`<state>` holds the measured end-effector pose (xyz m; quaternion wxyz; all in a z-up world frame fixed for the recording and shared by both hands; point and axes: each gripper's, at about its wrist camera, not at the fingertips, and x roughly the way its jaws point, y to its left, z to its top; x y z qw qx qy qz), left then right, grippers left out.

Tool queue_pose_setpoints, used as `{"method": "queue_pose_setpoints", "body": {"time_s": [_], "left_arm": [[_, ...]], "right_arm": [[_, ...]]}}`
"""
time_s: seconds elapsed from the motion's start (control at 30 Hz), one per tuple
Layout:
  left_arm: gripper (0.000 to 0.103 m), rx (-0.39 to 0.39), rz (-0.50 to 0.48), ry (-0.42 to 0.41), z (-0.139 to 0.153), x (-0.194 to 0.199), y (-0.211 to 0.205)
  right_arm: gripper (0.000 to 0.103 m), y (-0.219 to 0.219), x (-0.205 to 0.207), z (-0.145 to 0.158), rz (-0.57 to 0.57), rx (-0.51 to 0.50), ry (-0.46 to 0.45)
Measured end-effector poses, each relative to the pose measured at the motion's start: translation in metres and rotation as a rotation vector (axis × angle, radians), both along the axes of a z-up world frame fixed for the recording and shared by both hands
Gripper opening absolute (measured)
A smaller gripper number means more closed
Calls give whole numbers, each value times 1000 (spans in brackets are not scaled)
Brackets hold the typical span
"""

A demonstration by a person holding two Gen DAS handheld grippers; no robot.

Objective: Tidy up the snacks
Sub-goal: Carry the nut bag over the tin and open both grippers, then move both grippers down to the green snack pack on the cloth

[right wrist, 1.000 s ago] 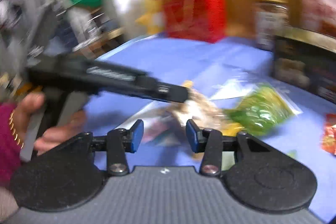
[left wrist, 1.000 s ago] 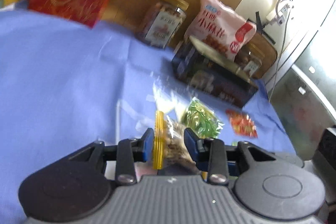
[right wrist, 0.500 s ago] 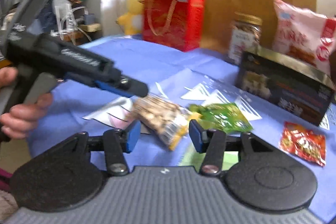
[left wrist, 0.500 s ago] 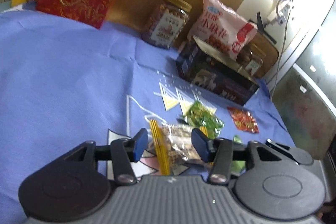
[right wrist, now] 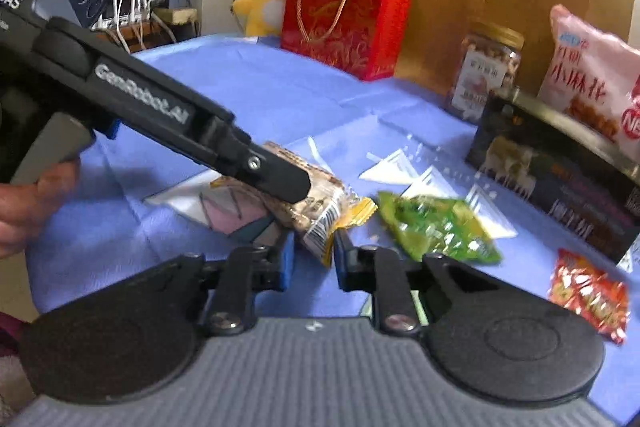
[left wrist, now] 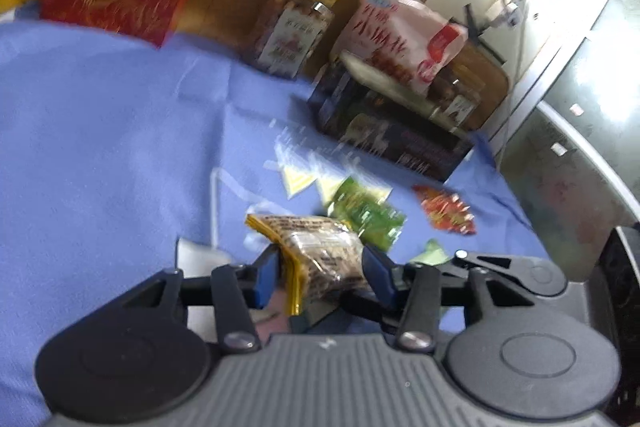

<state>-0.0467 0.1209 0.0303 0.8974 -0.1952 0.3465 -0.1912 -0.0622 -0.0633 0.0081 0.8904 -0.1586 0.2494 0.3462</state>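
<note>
A clear packet of brown nut snack with yellow sealed edges hangs above the blue cloth. My left gripper has it between its blue pads, both touching it, and the jaws are closing. In the right wrist view a left finger lies along the same nut snack packet. My right gripper sits just under the barcode end. Its jaws are closing with that end between them, and a slim gap still shows at the pads.
A green packet and a red packet lie on the cloth by clear zip bags. Behind stand a dark box, a jar, a pink bag and a red gift bag. A person's hand grips the left handle.
The nut packet has turned from edge-on to lying across between the left pads. The right jaws have narrowed a lot and now bracket the packet's end.
</note>
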Motion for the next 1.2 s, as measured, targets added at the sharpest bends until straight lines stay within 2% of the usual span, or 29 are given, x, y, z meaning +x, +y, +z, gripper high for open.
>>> {"method": "queue_pose_setpoints", "body": {"time_s": [0.13,0.33,0.53,0.7,0.8,0.93,1.0,1.03,1.1,1.2], "left_arm": [[44,21,-35,-89,34,20,-13],[46,84,-115,-220,77,84,-61],[48,87,-174,-214,80,160,-107],[52,203,-112,-175,64,200,-129],[52,226,-38,-179,59,202,-123],[52,168,-11,-165,56,184,-103],[56,147,-11,-167,55,169,-94],[59,142,-12,-163,54,162,-90],[59,122,-15,-150,49,146,-81],[60,70,-24,-104,35,123,-64]], "right_arm": [[24,-13,16,24,-61,85,-58],[24,-47,68,60,-213,186,-122],[24,-74,125,63,-384,174,-157],[28,-82,164,47,-456,150,-128],[31,-85,170,40,-453,179,-111],[31,-96,155,40,-451,261,-86],[32,-107,142,40,-457,312,-57],[37,-112,135,40,-455,341,-50],[37,-117,125,36,-415,373,42],[37,-118,105,26,-361,391,114]]}}
